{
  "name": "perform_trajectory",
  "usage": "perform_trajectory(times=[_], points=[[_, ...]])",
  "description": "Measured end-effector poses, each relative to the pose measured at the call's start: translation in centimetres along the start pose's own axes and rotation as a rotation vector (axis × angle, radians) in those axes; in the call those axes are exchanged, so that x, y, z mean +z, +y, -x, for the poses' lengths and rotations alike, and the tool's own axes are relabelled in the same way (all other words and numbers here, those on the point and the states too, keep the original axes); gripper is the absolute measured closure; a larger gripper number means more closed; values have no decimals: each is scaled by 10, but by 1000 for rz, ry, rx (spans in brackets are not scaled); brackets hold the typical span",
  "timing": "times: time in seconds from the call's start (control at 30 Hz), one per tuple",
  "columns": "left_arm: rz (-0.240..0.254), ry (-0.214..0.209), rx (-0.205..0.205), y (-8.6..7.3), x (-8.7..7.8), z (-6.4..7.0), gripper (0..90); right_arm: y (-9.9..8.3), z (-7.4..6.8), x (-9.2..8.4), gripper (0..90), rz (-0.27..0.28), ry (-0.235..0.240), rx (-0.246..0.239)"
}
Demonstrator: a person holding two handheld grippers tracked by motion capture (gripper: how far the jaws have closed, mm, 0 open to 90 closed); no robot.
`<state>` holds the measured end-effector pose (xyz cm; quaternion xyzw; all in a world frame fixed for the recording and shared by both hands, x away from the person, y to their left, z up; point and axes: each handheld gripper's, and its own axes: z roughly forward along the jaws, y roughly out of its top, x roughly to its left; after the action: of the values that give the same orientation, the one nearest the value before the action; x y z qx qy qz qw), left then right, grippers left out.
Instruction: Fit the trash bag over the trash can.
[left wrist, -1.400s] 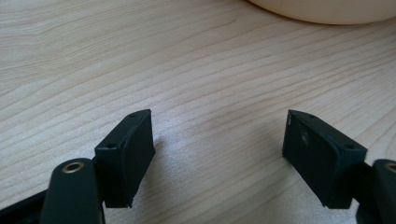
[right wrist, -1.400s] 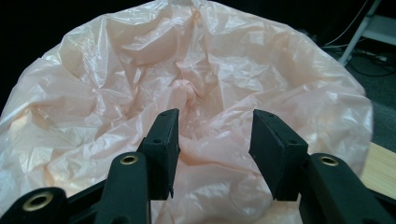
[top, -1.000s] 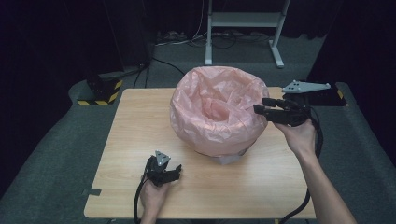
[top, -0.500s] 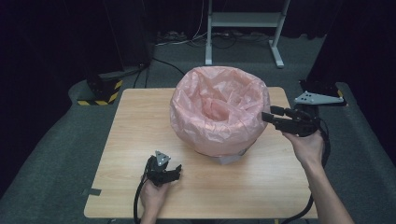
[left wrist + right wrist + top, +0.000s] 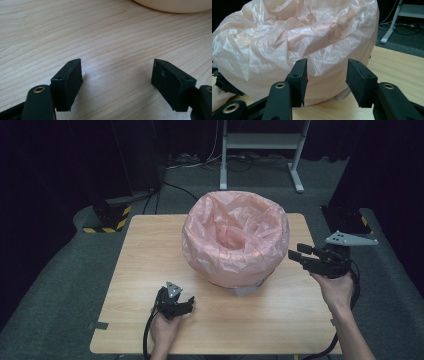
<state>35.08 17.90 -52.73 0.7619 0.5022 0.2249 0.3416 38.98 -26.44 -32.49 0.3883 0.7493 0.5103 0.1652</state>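
Note:
A crumpled pink plastic bag (image 5: 235, 237) lines a round container that stands at the middle of the wooden table (image 5: 145, 250). My right gripper (image 5: 296, 256) hovers just right of the bag, pointing at its side, open with nothing between the jaws. In the right gripper view the right gripper (image 5: 327, 72) faces the bag's (image 5: 299, 37) bulging lower wall, a short way off. My left gripper (image 5: 186, 304) lies on the table in front of the bag, open and empty. The left gripper view shows the left gripper (image 5: 116, 75) over bare wood, with the container's pale base (image 5: 175, 5) at the top edge.
A grey metal stand (image 5: 260, 150) and cables sit on the floor behind the table. A black-and-yellow striped block (image 5: 107, 220) lies off the back left corner, a black box (image 5: 345, 217) off the right edge. Bare wood stretches left of the bag.
My right gripper has drawn back from the bag's right rim, moving right and lower toward the table's right edge. The left gripper has stayed put.

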Motion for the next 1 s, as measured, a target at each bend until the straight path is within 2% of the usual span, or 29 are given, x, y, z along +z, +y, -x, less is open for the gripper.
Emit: perform_trajectory(times=[0.23,0.43,0.63,0.83,1.0], points=[[1,0,-1,0,0,0,251,-16,2,3,515,-5,-4,17],[0,0,0,0,0,0,251,-32,3,16,515,-13,7,42],[-1,0,1,0,0,0,251,-41,1,21,515,-21,-25,27],[-1,0,2,0,0,0,251,-55,3,24,514,-26,-49,37],[4,-1,0,0,0,0,251,-69,8,29,513,-17,-54,68]])
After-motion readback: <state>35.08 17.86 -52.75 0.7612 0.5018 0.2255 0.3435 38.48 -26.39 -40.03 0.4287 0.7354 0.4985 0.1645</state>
